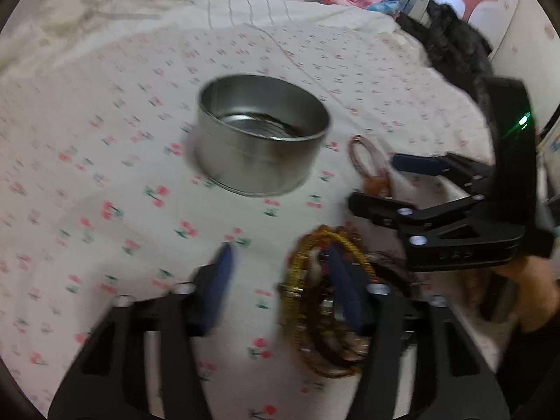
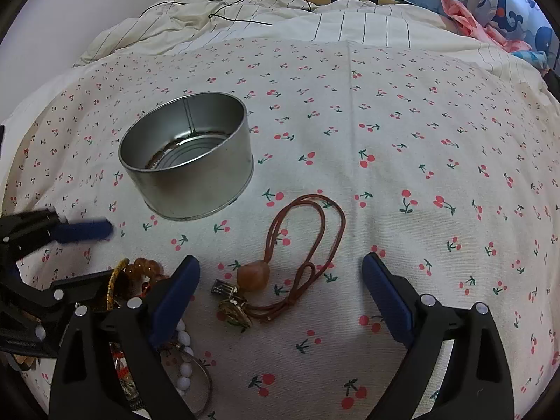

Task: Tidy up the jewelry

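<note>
Metal tin [image 2: 187,155] sits on cherry-print bed sheet [image 2: 402,161], nearly empty. Left hand-held gripper [image 1: 280,280] spread wide, one finger threaded through gold bangle pile [image 1: 329,297]. Right hand-held gripper [image 2: 280,280] spread around brown cord necklace [image 2: 297,241], not gripping. Risk: bangles slide off single finger; loose cord snags neighbouring charms when lifted.

Tin [image 2: 189,161]: bare shiny metal, smooth.
Bedsheet [image 2: 402,147]: matt woven cloth.
Necklace cord [image 2: 315,224]: brown, leather-like.
Tongs pads [image 2: 386,295]: matt blue.
</note>
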The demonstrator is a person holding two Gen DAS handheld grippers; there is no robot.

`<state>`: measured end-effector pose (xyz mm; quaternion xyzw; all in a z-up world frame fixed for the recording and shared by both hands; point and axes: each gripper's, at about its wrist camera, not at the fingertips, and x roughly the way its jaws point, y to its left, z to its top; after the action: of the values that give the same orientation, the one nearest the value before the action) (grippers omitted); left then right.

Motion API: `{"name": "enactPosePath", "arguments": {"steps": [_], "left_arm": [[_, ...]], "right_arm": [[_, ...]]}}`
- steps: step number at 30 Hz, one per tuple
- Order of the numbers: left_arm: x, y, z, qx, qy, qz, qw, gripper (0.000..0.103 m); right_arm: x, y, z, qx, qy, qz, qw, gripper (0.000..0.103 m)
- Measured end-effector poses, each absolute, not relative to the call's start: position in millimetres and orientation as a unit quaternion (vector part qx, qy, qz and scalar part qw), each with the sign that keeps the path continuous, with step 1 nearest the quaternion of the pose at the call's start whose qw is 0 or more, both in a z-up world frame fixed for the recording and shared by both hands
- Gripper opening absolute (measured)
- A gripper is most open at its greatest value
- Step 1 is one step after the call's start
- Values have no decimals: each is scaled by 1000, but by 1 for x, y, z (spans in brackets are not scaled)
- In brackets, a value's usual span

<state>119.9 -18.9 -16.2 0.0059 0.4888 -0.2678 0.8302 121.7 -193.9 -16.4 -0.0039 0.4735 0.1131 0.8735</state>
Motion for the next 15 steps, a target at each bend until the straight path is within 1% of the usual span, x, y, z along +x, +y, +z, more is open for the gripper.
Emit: {"name": "enactPosePath", "arguments": {"steps": [3, 5, 8, 9, 11, 12, 13, 15], "left_arm": [[119, -18, -18, -14, 498, -289, 818, 10], [119, -15, -20, -29, 506, -293, 811, 6], [121, -9, -20, -60, 513, -295, 804, 5], [122, -7, -19, -70, 511, -297, 804, 3], [123, 1, -12, -93, 501, -299, 807, 3], [123, 7, -7, -106, 494, -298, 810, 2], [123, 11, -4, -114, 490, -296, 812, 2], [124, 20, -1, -128, 485, -292, 815, 2]], "right_arm": [[122, -194, -17, -5, 474, 113, 873, 90], [121, -192, -17, -8, 474, 113, 873, 90], [121, -190, -18, -10, 474, 113, 873, 89], [121, -191, -18, -9, 473, 114, 873, 88], [121, -193, -18, -6, 472, 112, 874, 75], [121, -195, -18, -3, 471, 110, 875, 71], [121, -197, -17, 0, 471, 109, 875, 63], [121, -199, -17, 6, 470, 108, 876, 58]]}}
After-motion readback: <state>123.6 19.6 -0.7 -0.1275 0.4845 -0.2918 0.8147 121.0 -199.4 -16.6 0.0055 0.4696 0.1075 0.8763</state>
